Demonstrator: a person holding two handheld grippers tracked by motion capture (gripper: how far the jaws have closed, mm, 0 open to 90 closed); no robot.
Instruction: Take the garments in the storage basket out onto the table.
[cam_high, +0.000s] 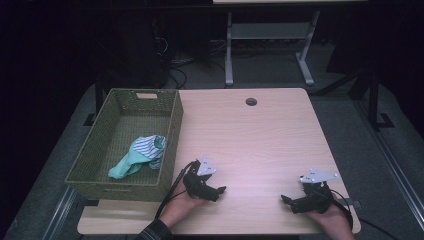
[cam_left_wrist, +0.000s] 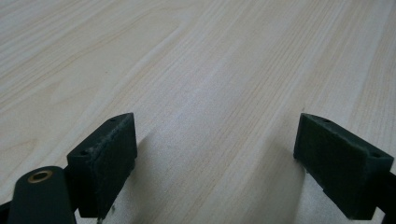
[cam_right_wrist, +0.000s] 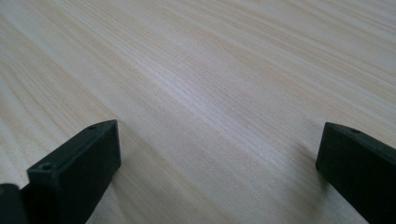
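Both grippers are low over the near half of the table (cam_high: 260, 135), and I have nothing in either one. My left gripper (cam_high: 220, 191) sits just right of the woven basket (cam_high: 172, 131), jaws pointing right toward the middle of the table. In the left gripper view the jaws are spread wide, with bare wood grain between them and nothing touching the pads (cam_left_wrist: 105, 158). My right gripper (cam_high: 285, 200) is near the right front corner, jaws pointing left toward the other gripper. The two are well apart, with open table between them. The right gripper view is the same: jaws spread, pads (cam_right_wrist: 84, 163) clear, only tabletop between.

The nearest things are the clothes in the basket. A striped cloth (cam_high: 148, 145) is bunched on the basket floor, toward its near right corner. A mint green cloth (cam_high: 125, 165) lies touching it and trails toward the near left. Both rest inside the basket, close to the right wall. The basket stands on the left edge of the table, partly overhanging it. The left gripper is outside the basket, near its right front corner, not touching it. A round cable hole (cam_high: 251, 101) sits near the far table edge.
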